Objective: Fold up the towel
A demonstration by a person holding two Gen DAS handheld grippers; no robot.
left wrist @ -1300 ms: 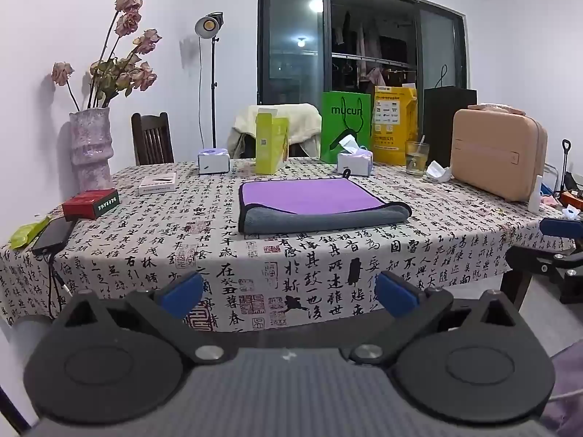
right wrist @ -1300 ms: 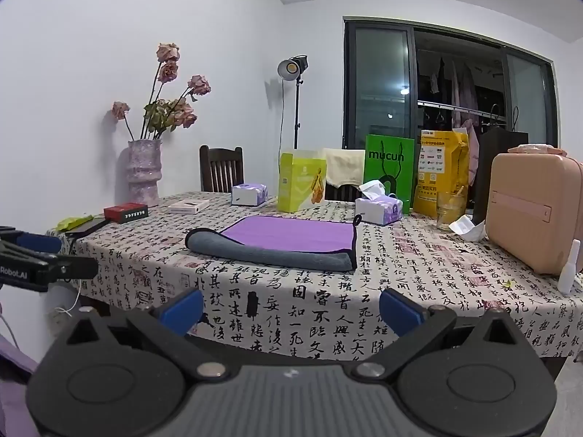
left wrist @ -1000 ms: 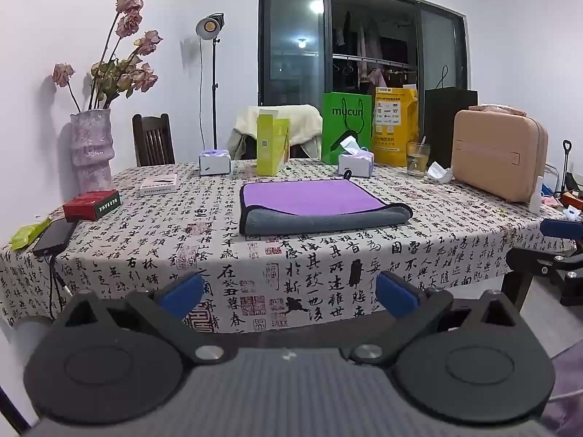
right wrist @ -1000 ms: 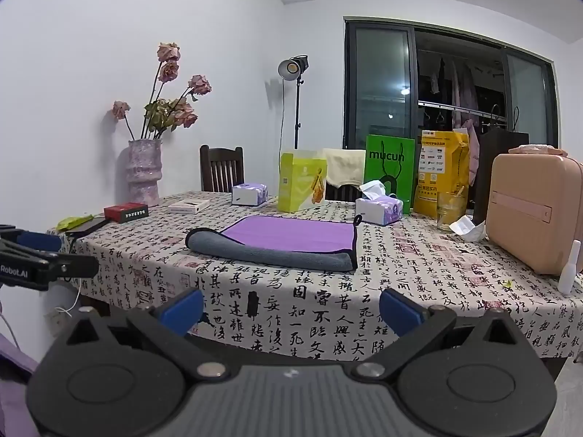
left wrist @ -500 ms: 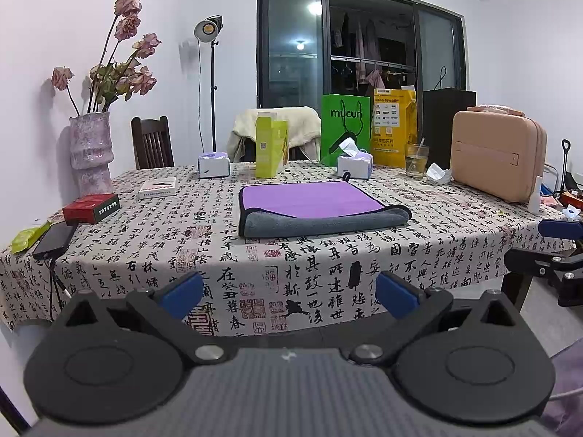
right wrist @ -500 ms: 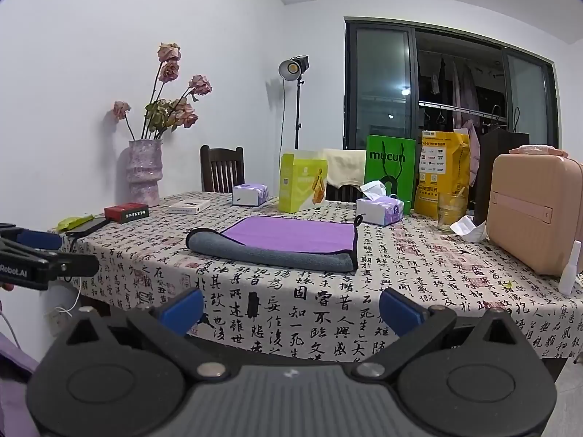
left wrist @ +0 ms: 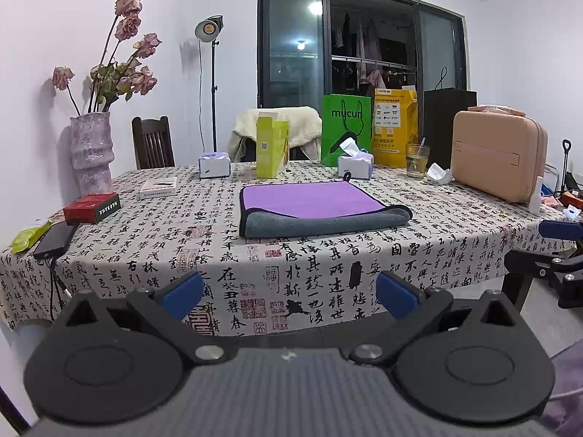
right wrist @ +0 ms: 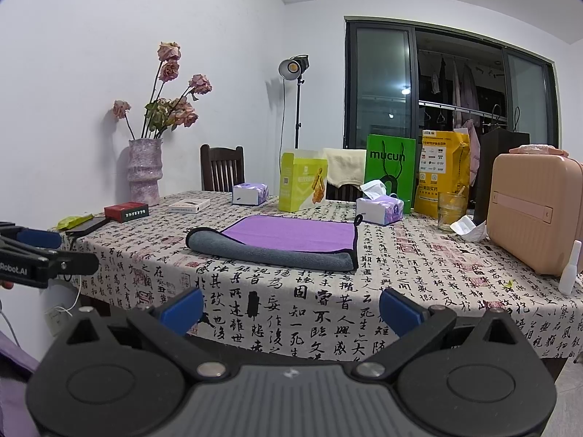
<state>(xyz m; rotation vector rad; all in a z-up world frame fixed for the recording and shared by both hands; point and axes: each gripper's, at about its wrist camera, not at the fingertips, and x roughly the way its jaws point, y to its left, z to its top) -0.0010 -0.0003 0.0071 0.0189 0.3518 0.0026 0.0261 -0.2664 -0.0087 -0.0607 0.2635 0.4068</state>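
A purple towel with a grey underside [left wrist: 313,205] lies folded on the table with the calligraphy-print cloth [left wrist: 328,262]; its grey folded edge faces me. It also shows in the right wrist view [right wrist: 280,242]. My left gripper [left wrist: 289,295] is open and empty, held in front of and below the table edge, well short of the towel. My right gripper [right wrist: 291,307] is open and empty too, off the table's near edge. Each gripper shows at the side of the other's view.
A vase of dried roses [left wrist: 91,153], a red box [left wrist: 92,208], a phone [left wrist: 54,239], tissue boxes [left wrist: 355,165], a yellow-green carton [left wrist: 271,149], a green bag [left wrist: 345,129], a glass [left wrist: 417,160] and a pink case [left wrist: 497,154] stand around the towel.
Almost nothing. Both grippers stay open and hover before the table with only a slight drift. The towel has not moved.
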